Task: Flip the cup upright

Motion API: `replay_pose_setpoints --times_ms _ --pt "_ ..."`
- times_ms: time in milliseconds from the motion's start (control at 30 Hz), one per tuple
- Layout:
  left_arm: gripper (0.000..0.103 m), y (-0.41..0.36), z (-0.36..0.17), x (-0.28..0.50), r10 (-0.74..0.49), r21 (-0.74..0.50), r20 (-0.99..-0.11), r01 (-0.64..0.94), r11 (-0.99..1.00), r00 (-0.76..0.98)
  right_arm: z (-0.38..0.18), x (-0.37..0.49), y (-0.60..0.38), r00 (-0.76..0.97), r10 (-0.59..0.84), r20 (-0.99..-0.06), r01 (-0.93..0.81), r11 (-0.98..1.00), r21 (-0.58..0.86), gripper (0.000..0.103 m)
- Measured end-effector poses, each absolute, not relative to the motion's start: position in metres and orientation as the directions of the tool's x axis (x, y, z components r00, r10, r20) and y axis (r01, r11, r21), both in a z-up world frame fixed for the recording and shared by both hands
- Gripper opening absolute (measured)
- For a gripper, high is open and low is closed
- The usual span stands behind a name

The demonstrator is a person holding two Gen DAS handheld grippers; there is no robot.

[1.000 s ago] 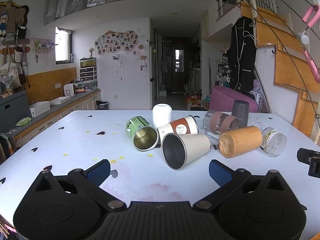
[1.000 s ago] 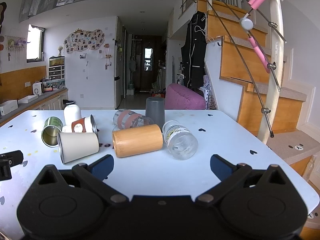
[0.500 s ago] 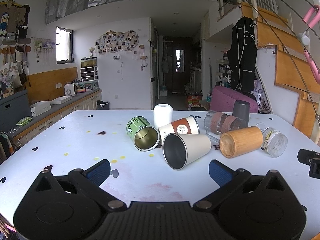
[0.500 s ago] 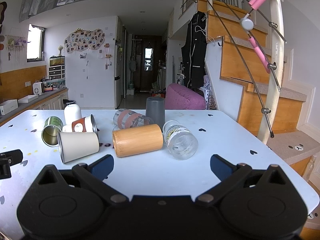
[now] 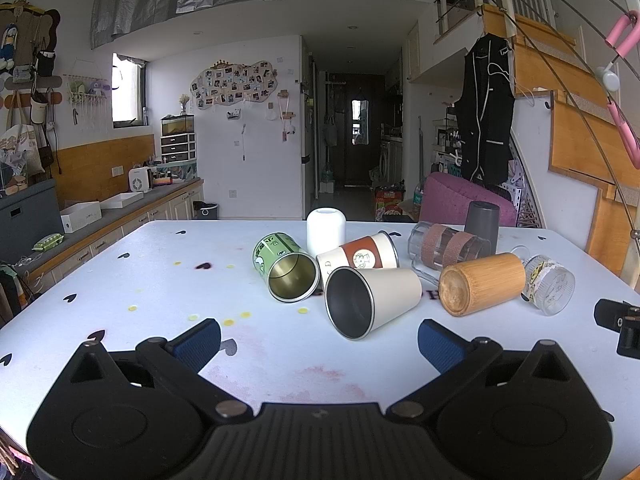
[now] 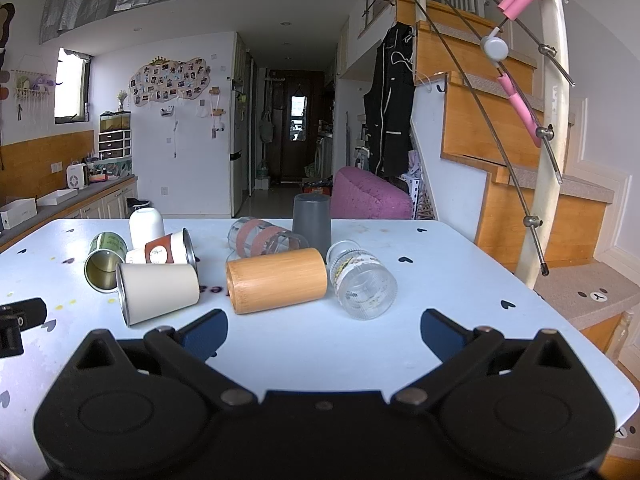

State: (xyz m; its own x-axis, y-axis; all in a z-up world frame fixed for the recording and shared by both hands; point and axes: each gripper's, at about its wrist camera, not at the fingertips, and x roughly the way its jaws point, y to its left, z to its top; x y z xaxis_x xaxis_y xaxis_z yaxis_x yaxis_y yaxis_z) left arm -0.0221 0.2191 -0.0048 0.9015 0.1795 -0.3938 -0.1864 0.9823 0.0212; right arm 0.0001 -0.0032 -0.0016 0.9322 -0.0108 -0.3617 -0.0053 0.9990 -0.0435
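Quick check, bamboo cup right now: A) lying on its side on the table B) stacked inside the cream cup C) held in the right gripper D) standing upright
A: the bamboo cup lies on its side on the table, between the cream cup and a clear ribbed glass; the right gripper is open and short of it, holding nothing.
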Motion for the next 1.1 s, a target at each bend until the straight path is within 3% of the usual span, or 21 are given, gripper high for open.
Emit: replay_pose_setpoints --times_ms 500,733,867,1100 --pt "0.103 0.221 -0.005 -0.022 0.178 0.018 -0.397 -0.187 0.982 0.900 0.000 0.006 -0.006 0.939 -0.012 -0.343 -0.003 0.999 -0.041 0.103" --pt "0.103 0.226 -0.005 -0.021 0.166 0.003 -0.403 -0.180 0.984 0.900 0.006 0.047 -0.033 0.948 -0.030 -0.316 0.020 0.999 -0.035 0.103" --pt "0.103 0.225 -0.005 -0.021 0.162 0.002 -0.401 -0.176 0.984 0.901 0.005 0.086 -0.050 0.935 -0.049 -0.352 0.037 0.998 -0.042 0.103" --pt "0.103 0.225 -0.007 -0.019 0.164 0.009 -0.404 -0.175 0.984 0.900 -0.008 0.153 -0.071 0.906 0.042 -0.421 -0.034 0.999 0.028 0.102"
